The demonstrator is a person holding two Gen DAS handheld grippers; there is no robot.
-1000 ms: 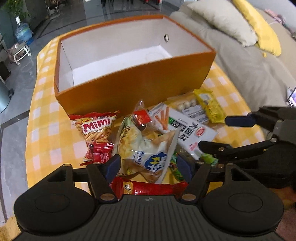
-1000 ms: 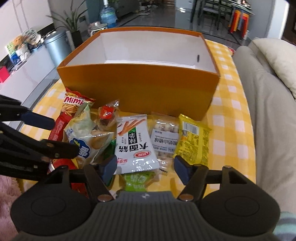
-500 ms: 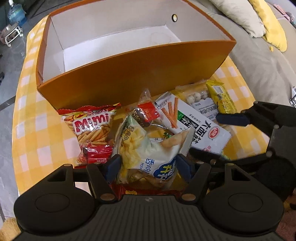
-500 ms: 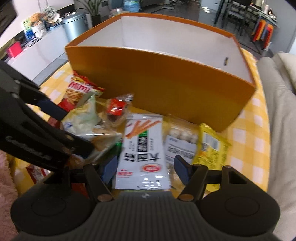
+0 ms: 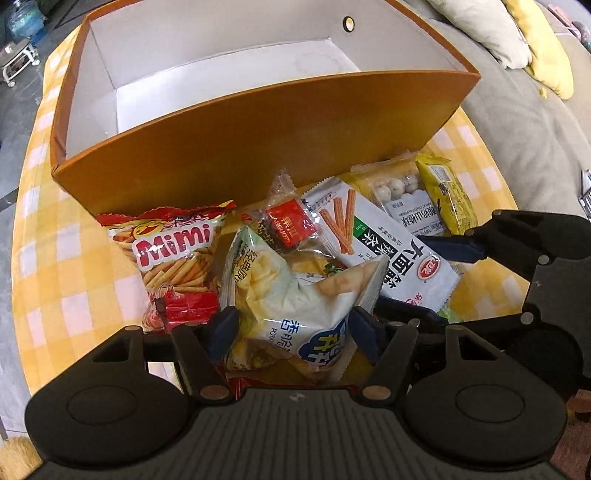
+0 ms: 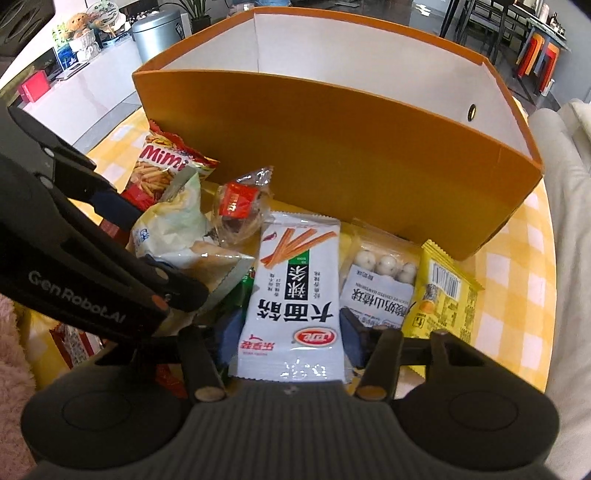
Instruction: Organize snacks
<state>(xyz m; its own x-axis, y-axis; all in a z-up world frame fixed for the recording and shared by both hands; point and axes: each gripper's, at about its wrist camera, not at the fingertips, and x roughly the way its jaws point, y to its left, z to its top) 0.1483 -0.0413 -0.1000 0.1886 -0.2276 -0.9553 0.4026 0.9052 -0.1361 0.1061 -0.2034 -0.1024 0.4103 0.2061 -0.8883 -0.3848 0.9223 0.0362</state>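
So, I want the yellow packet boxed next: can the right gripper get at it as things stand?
Probably not directly: the right gripper already straddles the white spicy-strip packet; the yellow packet lies uncovered beside it.

I'm in a home living room: grey sofa [image 5: 517,122] with cushions [image 5: 480,29], checked tablecloth [image 5: 74,280], potted plant [image 6: 192,5], dining chairs [image 6: 476,11], water jug [image 5: 22,22]

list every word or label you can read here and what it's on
"Mimi": red stick-snack bag
"大面筋": white spicy-strip pack
"POTA...", cut off: pale chip bag
"GenRobot.AI": left gripper
"LIANGUOZ...", unsure: small red wrapper
Fine print on the ball-candy pack and yellow packet: too small to read.
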